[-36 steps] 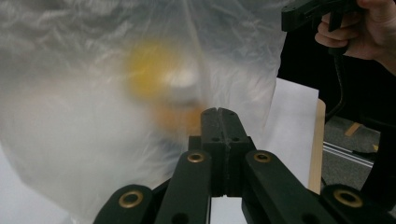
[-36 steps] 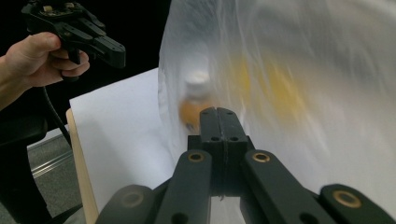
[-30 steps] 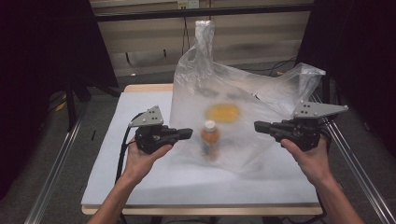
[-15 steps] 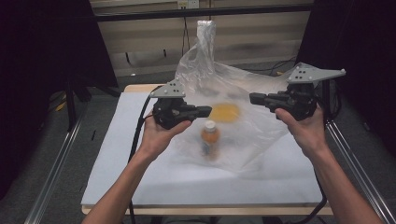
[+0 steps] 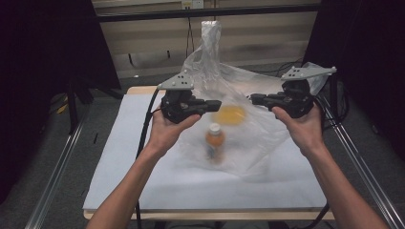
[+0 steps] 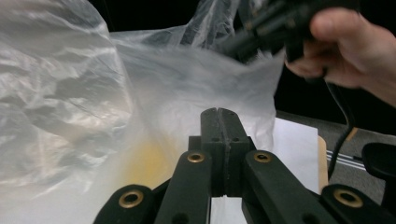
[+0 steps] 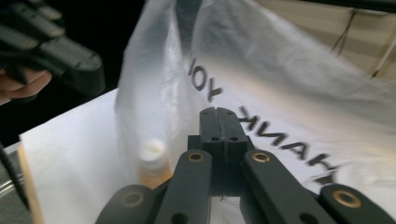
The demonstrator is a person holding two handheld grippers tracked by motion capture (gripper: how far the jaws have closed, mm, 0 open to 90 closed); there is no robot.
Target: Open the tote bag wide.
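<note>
Since the earlier frames both hands have risen and drawn inward, lifting the translucent white plastic bag (image 5: pixel 239 102) higher off the white-covered table (image 5: pixel 124 157). The left gripper (image 5: pixel 216 104) and right gripper (image 5: pixel 253 98), jaws pressed together, each pinch the bag's film. Inside stands a small orange bottle with a white cap (image 5: pixel 215 141).

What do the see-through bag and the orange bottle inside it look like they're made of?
Translucent white crinkly bag: thin plastic film, glossy; it creases, catches light, and shows its contents. Small orange bottle with a white cap: probably clear plastic holding orange liquid, though blur through the film leaves this uncertain.
</note>
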